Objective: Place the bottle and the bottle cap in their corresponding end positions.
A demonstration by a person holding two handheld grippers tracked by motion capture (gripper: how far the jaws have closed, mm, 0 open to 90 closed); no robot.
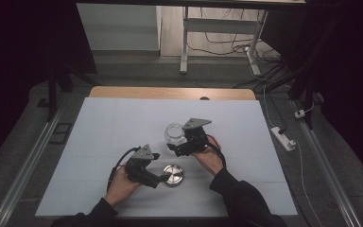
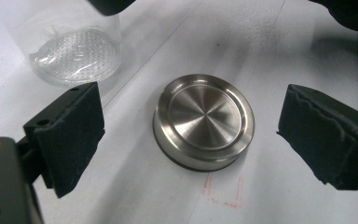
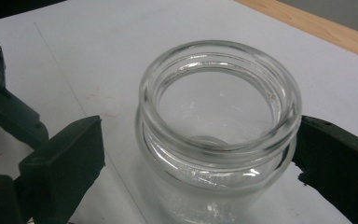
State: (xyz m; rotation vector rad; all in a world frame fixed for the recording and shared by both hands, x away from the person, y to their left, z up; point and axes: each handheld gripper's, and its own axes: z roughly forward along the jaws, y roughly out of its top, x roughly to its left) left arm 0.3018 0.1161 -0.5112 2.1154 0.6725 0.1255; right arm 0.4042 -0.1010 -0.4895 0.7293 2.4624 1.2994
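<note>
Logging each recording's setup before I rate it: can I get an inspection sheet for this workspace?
Surface: white sheet over a wooden table, faint red marks.
Job's things: open glass jar upright; steel lid flat beside it.
Clutter: nothing seen.
Grippers: left gripper open around the lid; right gripper open around the jar, one jaw at the glass.
Cables: a black cable trails from each gripper; more on the floor.
Surroundings: power strip, desk legs, dark curtains.

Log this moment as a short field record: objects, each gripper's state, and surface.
jar: clear round glass jar, upright, open mouth, no lid
lid: round brushed steel lid, flat on the table, apart from the jar
left gripper: open, jaws either side of the lid, not touching it
right gripper: open, jaws flanking the jar
surface: white table sheet
</note>
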